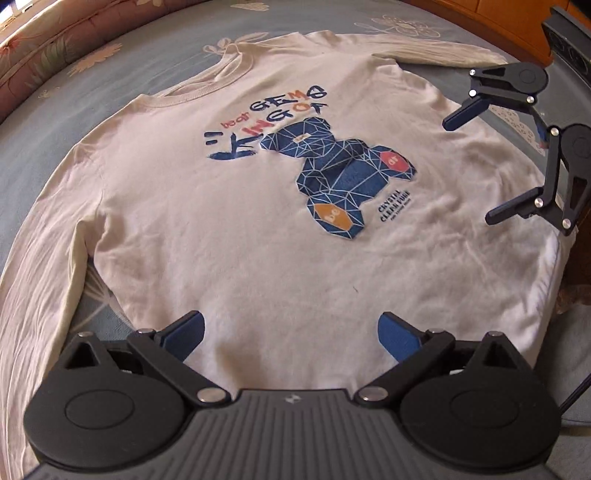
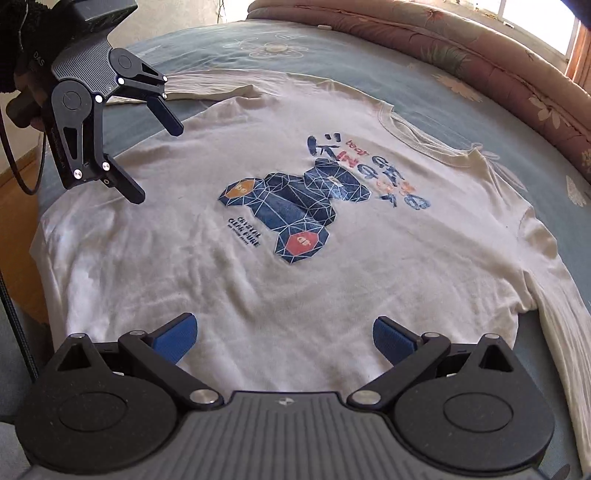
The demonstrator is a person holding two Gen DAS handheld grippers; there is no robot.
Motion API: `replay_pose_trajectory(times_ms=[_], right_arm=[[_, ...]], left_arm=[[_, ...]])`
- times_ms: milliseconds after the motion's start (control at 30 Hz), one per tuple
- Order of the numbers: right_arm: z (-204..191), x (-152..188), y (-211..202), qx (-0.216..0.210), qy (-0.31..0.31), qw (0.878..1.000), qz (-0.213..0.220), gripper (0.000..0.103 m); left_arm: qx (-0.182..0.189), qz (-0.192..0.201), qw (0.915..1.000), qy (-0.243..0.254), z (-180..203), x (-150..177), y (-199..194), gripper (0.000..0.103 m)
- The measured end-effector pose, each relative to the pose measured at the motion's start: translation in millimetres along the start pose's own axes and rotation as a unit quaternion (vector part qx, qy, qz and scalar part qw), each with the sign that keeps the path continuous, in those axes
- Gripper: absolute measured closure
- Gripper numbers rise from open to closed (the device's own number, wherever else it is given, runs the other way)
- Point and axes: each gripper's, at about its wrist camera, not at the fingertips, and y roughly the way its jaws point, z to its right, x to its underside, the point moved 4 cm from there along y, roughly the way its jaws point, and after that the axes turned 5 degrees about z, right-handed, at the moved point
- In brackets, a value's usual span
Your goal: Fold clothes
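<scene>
Now lying flat, print up, on the blue bedsheet (image 1: 48,155): shirt (image 1: 229,229), sleeves spread. Hovering over opposite sides, both spread wide, gripping nothing: left gripper (image 1: 290,338), right gripper (image 2: 284,339). Edging the far side: floral cushion (image 2: 491,62).

Left tool (image 1: 290,334): matte black linkage arms, round pivot discs, silver screws, blue ribbed pads (image 1: 186,332); grey ribbed housing with small white logo. Right tool (image 2: 284,338): same build, same blue pads (image 2: 177,338). Black cable (image 2: 14,295) trailing along left edge of right wrist view. Dark fuzzy sleeve (image 2: 22,33) above hand gripping the handle.
</scene>
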Motion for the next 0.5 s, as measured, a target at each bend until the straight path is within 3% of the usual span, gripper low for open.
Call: replay_pose_trajectory(times_ms=[100,167,400,500], right_arm=[[8,14,8,-0.002,0.02,1.0,-0.023,0.0],[12,25,3,-0.003,0.036,0.999,-0.008,0.0],[8,30,2,0.012,0.046,0.999,0.007,0.0],[8,29,2,0.012,0.046,0.999,0.004,0.0]], left_arm=[[-0.003,-0.006,0.9997,-0.021,-11,11,1,0.002],[-0.011,-0.015,0.9994,-0.028,-16,10,-4,0.003],[-0.011,0.028,0.9974,-0.065,-25,-31,3,0.003],[-0.018,0.025,0.9951,-0.094,-33,-34,19,0.003]])
